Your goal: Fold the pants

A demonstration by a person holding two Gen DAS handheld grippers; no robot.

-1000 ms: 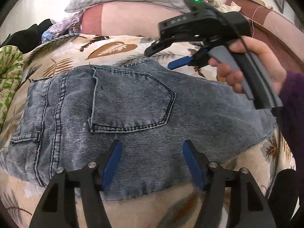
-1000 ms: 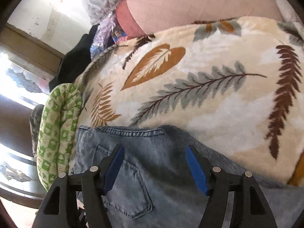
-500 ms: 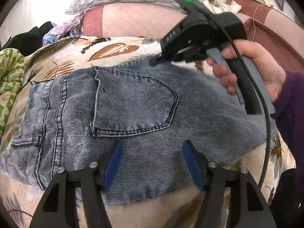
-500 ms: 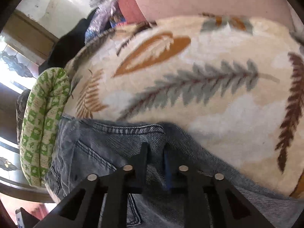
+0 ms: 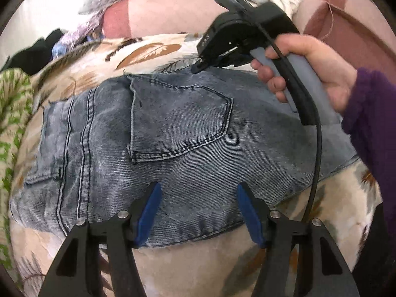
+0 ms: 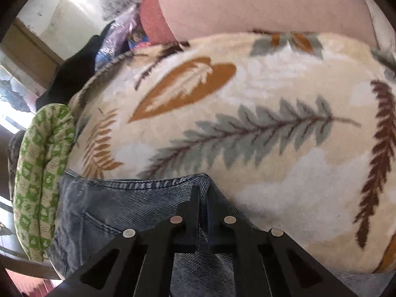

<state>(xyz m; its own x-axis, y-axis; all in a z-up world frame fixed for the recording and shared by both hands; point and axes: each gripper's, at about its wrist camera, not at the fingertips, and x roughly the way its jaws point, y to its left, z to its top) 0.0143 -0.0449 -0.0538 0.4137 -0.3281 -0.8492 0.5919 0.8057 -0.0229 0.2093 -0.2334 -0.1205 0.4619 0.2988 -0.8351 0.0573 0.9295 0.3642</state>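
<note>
Folded blue denim pants [image 5: 178, 133] lie on a leaf-print blanket [image 5: 148, 52], back pocket up. My left gripper [image 5: 198, 195] is open and empty, hovering over the near edge of the pants. My right gripper [image 5: 198, 68] is shut on the far edge of the pants, a hand holding its grey handle. In the right wrist view the right gripper [image 6: 203, 193] pinches a raised fold of the denim [image 6: 138, 198] at its far edge, with the blanket [image 6: 247, 128] beyond.
A green-patterned cloth [image 5: 12, 104] lies at the left edge of the bed and also shows in the right wrist view [image 6: 42, 173]. Pink pillows [image 5: 168, 17] and a grey quilt lie at the back. Dark clothes [image 5: 42, 49] are piled far left.
My right gripper came down to the far edge of the pants and shut on the denim. The left gripper stayed open and nearly still.
</note>
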